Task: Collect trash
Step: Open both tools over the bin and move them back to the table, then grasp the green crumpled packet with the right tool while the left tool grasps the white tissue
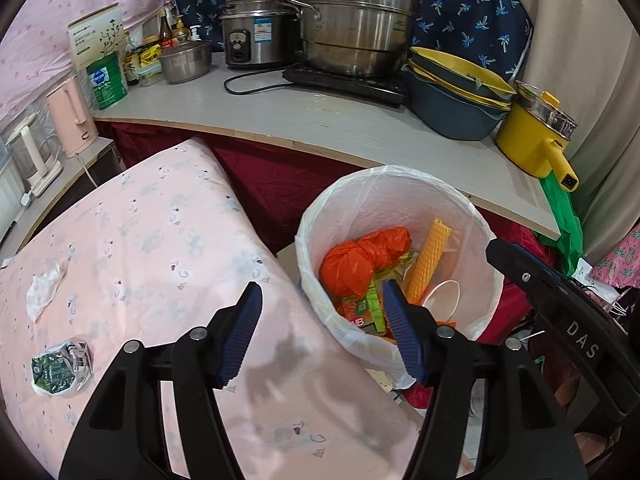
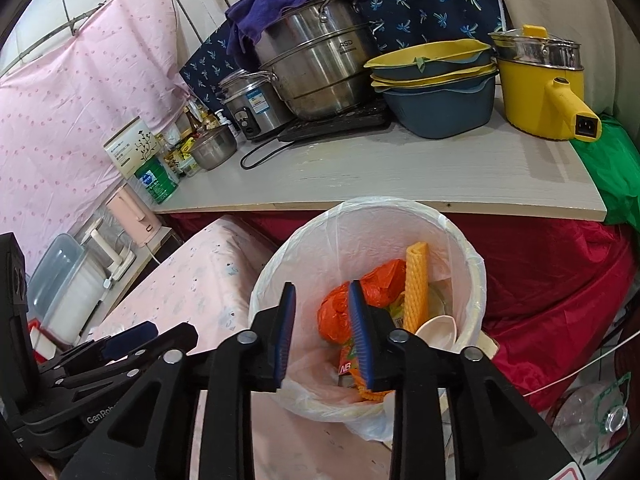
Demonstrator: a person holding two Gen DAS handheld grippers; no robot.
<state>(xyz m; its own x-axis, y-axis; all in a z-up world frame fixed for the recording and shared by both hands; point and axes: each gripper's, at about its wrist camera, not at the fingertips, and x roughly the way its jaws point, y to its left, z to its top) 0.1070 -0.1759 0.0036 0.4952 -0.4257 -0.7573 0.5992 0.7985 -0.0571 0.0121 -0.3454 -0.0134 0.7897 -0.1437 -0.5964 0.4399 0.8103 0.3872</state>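
Trash bin (image 2: 460,248) held orange bag (image 1: 352,264); both claws, left claw (image 1: 322,332) and right claw (image 2: 322,332), gaped empty; crumpled wrapper (image 1: 60,368) lay on bed (image 1: 160,240).

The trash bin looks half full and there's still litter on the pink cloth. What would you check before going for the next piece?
1. Left gripper empty, jaws apart: ok.
2. Right gripper empty, jaws apart: ok.
3. Trash bin has room above the orange bag and yellow foam sleeve: ok.
4. Bin liner folded over the rim all round: cannot tell, near side hidden.
5. Crumpled green wrapper lies in the open on the pink cloth: ok.
6. White tissue also left to collect: not ok, task unfinished.
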